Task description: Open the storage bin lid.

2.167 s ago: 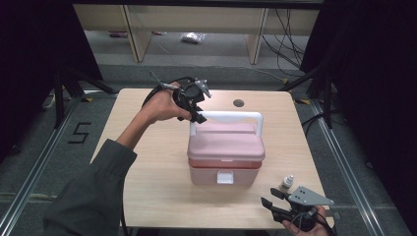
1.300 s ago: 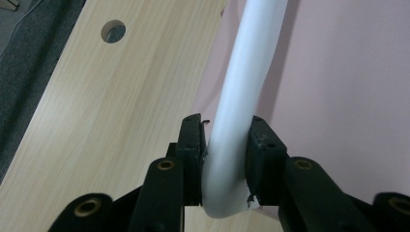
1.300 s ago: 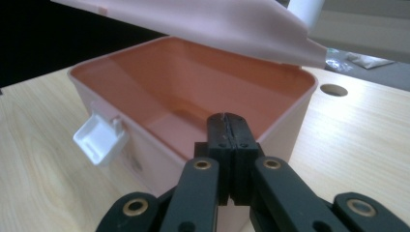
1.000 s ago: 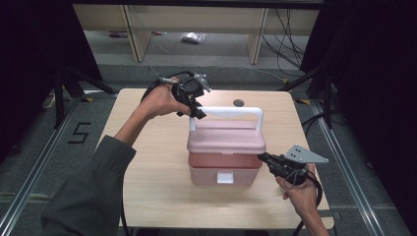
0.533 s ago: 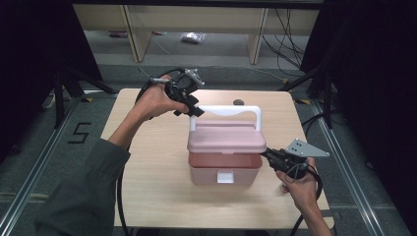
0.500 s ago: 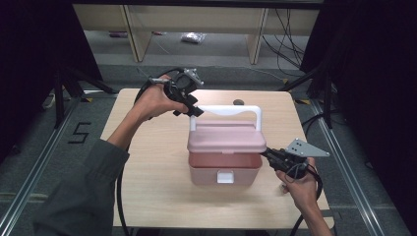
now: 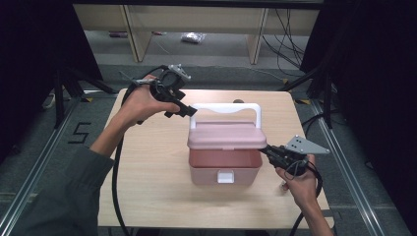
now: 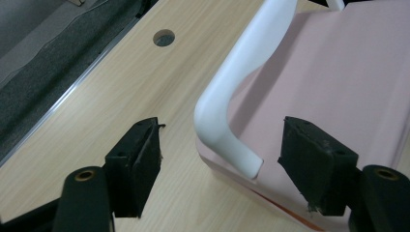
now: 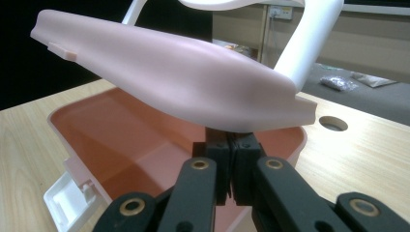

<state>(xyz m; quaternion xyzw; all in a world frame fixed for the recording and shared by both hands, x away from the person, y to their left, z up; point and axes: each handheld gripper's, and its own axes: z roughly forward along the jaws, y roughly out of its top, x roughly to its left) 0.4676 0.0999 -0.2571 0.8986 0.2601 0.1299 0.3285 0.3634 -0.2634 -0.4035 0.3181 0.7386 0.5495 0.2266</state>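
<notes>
Nearest, the right gripper, jaws pressed together, propped up the pink lid of the box at mid-worktop. Farther back, the left gripper had just been opening, its jaws spread either side of the white handle without touching it.

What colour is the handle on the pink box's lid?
White; the handle shows best in the left gripper view.
</notes>
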